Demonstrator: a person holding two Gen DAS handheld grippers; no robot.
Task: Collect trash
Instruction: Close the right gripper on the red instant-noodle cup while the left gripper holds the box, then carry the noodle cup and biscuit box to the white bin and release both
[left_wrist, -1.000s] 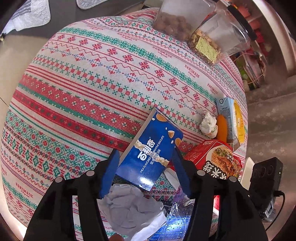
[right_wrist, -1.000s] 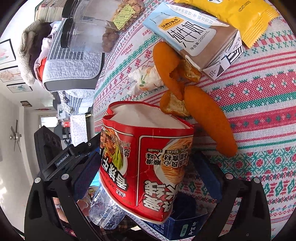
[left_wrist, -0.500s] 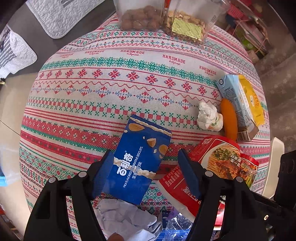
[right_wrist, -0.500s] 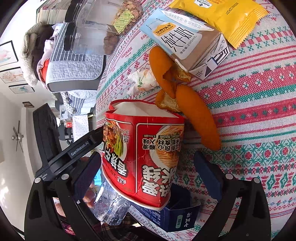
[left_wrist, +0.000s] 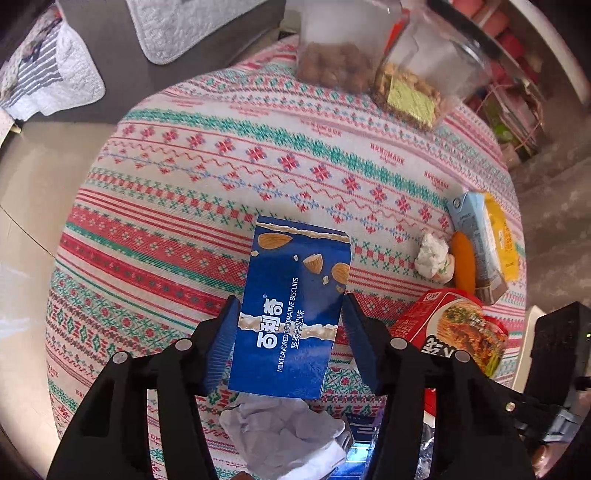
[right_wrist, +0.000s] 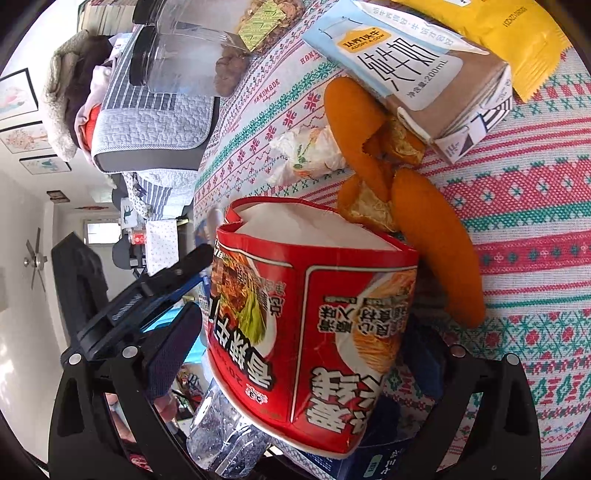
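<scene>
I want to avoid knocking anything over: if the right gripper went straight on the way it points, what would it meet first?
The red noodle cup already sits between the right gripper's fingers, so it fills the line first. Just past it lies the orange peel, then probably the milk carton; depth is hard to judge.

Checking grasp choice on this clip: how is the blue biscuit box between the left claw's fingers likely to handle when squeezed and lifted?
The blue biscuit box looks like thin cardboard with flat faces, so probably stiff enough to hold but liable to cave under a hard squeeze. As trash it is likely empty and light. The left claw is closing across its narrow width; the glossy print might slip slightly.
</scene>
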